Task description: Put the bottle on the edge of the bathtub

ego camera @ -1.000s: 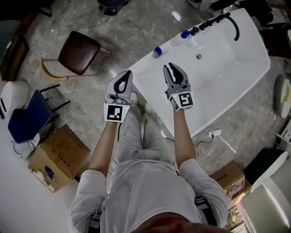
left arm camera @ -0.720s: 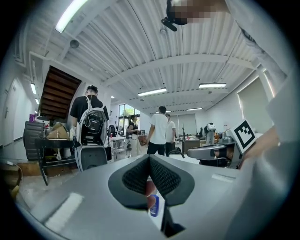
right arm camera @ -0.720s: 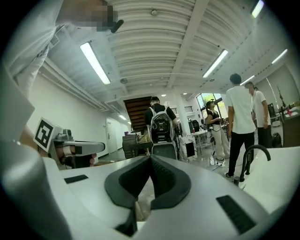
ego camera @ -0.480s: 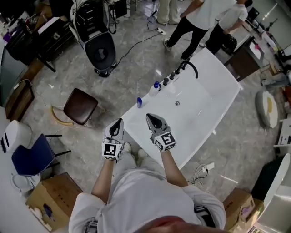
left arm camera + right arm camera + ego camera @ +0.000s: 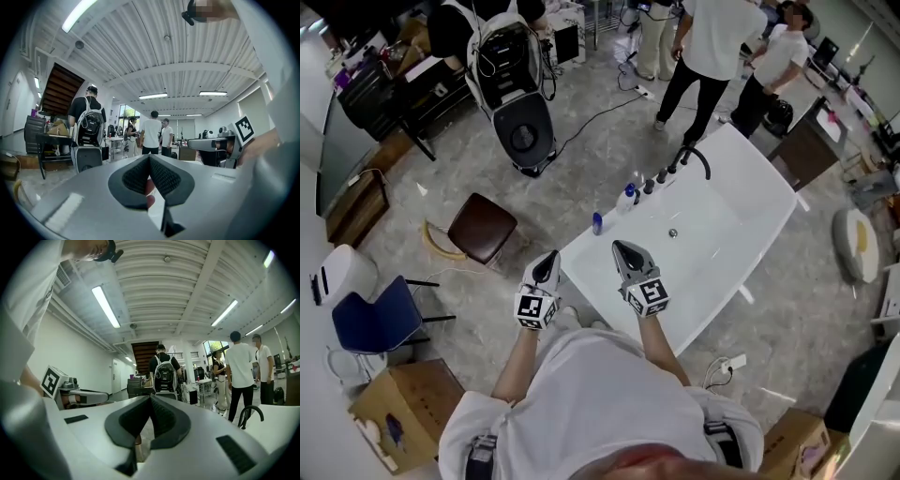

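Note:
The white bathtub (image 5: 741, 220) runs from the centre to the upper right of the head view. On its left rim stand a white bottle with a blue cap (image 5: 628, 198) and a small blue bottle (image 5: 596, 222), near the black tap (image 5: 700, 157). My left gripper (image 5: 550, 256) is shut and empty, held over the floor just off the tub's near corner. Above the tub's near end, my right gripper (image 5: 622, 247) is also shut with nothing in it. Both gripper views point level across the room, with the left gripper (image 5: 150, 157) and the right gripper (image 5: 151, 398) closed tip to tip.
A brown stool (image 5: 483, 228) stands left of the tub, with a blue chair (image 5: 380, 316) and a cardboard box (image 5: 394, 412) further left. A black and white machine (image 5: 520, 122) stands beyond. Two people (image 5: 708, 47) stand at the tub's far end. A power strip (image 5: 727, 364) lies on the floor.
The head view has pulled back and up, so the tub looks smaller and more of the room shows. The right gripper's jaws have closed. Both grippers sit nearer the body.

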Demonstrator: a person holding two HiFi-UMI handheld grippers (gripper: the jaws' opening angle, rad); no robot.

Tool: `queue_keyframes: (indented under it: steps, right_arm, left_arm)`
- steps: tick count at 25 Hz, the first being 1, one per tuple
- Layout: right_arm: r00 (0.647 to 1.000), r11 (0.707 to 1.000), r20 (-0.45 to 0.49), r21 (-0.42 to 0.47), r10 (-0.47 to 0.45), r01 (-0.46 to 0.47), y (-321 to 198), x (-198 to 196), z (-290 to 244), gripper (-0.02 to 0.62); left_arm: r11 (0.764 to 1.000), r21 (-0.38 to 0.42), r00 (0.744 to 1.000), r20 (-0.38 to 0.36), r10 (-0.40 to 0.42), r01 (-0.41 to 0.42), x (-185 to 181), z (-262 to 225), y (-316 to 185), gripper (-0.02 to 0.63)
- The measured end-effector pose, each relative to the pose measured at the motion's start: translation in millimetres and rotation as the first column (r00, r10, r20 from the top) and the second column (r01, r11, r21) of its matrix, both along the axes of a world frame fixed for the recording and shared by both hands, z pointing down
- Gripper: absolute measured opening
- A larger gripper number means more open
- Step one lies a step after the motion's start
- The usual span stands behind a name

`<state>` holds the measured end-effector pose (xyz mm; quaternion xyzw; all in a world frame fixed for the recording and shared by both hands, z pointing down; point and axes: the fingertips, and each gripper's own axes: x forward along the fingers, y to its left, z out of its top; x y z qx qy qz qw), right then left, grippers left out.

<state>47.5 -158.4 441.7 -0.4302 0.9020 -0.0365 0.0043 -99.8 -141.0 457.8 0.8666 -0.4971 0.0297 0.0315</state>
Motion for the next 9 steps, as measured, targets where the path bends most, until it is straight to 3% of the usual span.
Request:
queue_keyframes:
  steps: [9]
  right_arm:
    - [1.000, 0.999, -0.021, 0.031, -0.017, 0.018, 4.9, 5.9, -10.0, 0.000]
  left_arm:
    - [0.999, 0.018, 0.999, 0.013, 0.034, -0.034, 17.1, -13.5, 5.2, -0.002]
